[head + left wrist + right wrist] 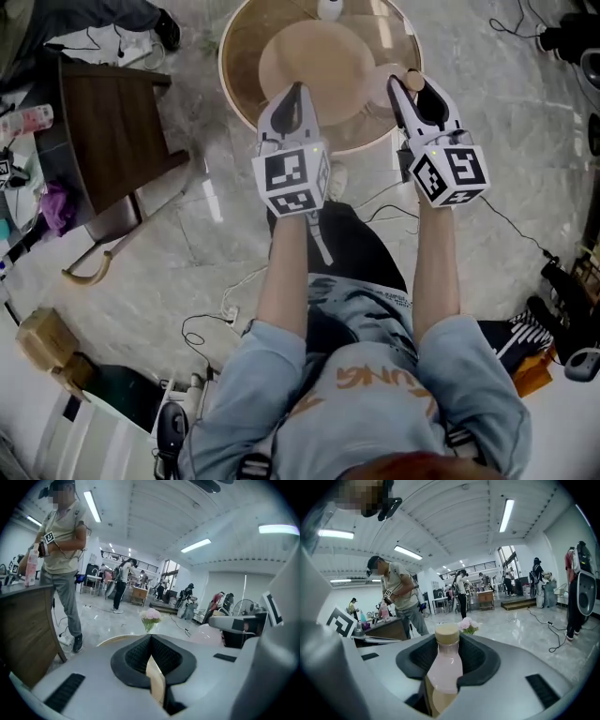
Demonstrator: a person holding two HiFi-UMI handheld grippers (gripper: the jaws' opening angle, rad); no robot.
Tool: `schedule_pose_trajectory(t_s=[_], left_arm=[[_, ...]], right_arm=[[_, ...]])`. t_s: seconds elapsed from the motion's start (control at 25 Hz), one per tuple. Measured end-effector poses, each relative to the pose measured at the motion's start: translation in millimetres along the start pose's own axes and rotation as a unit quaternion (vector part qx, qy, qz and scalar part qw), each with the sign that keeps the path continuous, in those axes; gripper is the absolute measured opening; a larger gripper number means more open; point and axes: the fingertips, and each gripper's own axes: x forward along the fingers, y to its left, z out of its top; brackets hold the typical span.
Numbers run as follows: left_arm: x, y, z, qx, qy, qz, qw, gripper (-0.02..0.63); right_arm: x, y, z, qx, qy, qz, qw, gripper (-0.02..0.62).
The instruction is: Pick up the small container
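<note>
The small container is a little bottle of pale pink liquid with a tan cap. It stands upright between the pads of my right gripper, which is shut on it. In the head view the right gripper is held up over the near rim of the round table, and the cap peeks out beside its jaws. My left gripper is raised beside it at the same height. Its jaws meet at the tip with nothing between them.
A round wooden table with a glass top lies ahead, with a vase of pink flowers on it. A dark wooden chair stands to the left. Cables trail on the marble floor. A person stands beyond the table.
</note>
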Motion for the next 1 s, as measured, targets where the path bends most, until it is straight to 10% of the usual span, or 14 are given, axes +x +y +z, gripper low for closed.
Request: schedule_pose_trajectory(t_s=[1.0], left_arm=[[-89, -134, 241, 0.104, -0.162, -0.069, 0.9788, 0.023]], right_arm=[[-118, 1, 233, -0.083, -0.128, -0.037, 0.988, 0.152]])
